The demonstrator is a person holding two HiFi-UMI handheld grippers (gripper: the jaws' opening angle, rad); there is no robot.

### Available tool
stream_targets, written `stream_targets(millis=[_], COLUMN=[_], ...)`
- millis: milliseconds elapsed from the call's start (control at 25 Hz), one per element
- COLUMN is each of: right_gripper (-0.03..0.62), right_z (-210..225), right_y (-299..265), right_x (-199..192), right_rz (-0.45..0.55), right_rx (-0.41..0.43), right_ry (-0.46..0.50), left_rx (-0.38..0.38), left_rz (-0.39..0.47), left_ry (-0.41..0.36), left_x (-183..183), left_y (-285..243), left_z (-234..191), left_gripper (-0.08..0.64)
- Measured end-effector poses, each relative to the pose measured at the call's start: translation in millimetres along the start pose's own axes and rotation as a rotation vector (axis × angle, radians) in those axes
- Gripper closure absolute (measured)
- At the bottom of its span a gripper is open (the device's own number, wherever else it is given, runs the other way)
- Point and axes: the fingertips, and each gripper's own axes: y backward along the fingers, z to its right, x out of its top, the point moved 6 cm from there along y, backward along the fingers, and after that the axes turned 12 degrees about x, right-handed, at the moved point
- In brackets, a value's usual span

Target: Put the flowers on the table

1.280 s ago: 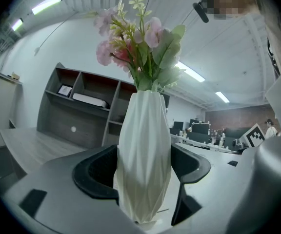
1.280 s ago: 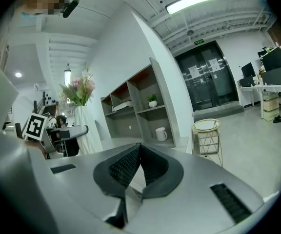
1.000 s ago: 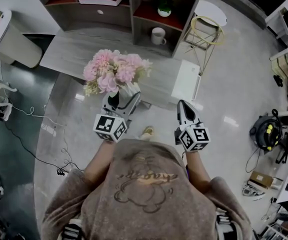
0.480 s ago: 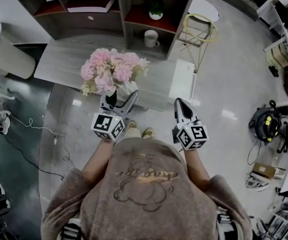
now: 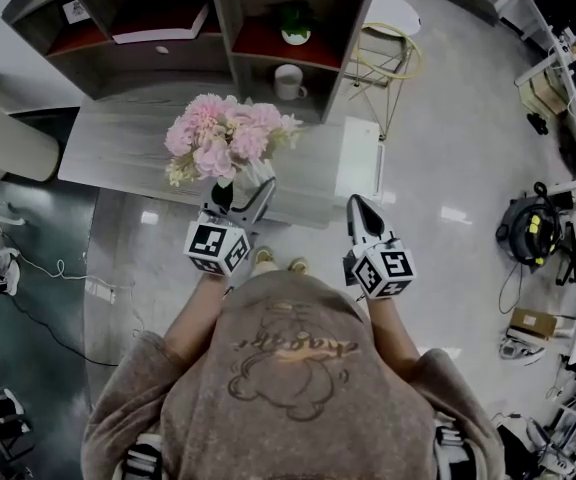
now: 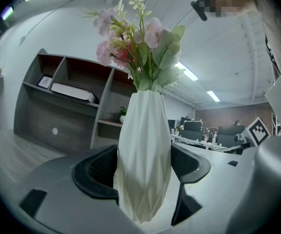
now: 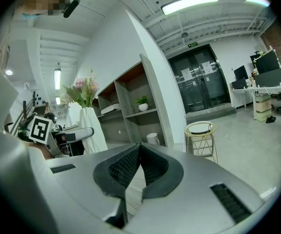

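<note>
A bunch of pink flowers (image 5: 226,138) stands in a white faceted vase (image 6: 144,160). My left gripper (image 5: 240,194) is shut on the vase, whose body fills the gap between the two black pads (image 6: 95,173). In the head view the bouquet hangs above the near part of the grey wooden table (image 5: 128,143). The vase's base is hidden there, so I cannot tell whether it touches the tabletop. My right gripper (image 5: 356,208) is shut with nothing in it, held to the right of the vase near the table's front edge. From the right gripper view the vase (image 7: 90,128) shows at the left.
Behind the table stands a grey shelf unit (image 5: 218,28) with a white mug (image 5: 288,81), a small potted plant (image 5: 294,23) and a book. A white panel (image 5: 359,163) lies at the table's right end. A wire stool (image 5: 388,53) is at the right, a white bin (image 5: 8,143) at the left.
The view has shifted forward: table and shelf sit lower and nearer in frame. The left gripper still holds the vase, now further over the table. The right gripper stays shut beside it.
</note>
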Motion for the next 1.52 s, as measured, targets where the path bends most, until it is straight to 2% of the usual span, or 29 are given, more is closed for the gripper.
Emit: stream_targets(millis=[600,1520], right_gripper=[0.607,0.607], right_z=[17,52], right_y=[-8,-17], right_x=[-2,15], right_rz=[-0.002,-0.044], right_rx=[-0.092,-0.234], right_ry=[-0.018,-0.058], left_rx=[-0.102,-0.201], left_rz=[-0.007,-0.098], left_ry=[-0.07,-0.134], left_x=[-26,-63], left_y=[-63,-161], left_z=[-10,-14], left_gripper=[0.21,0.21])
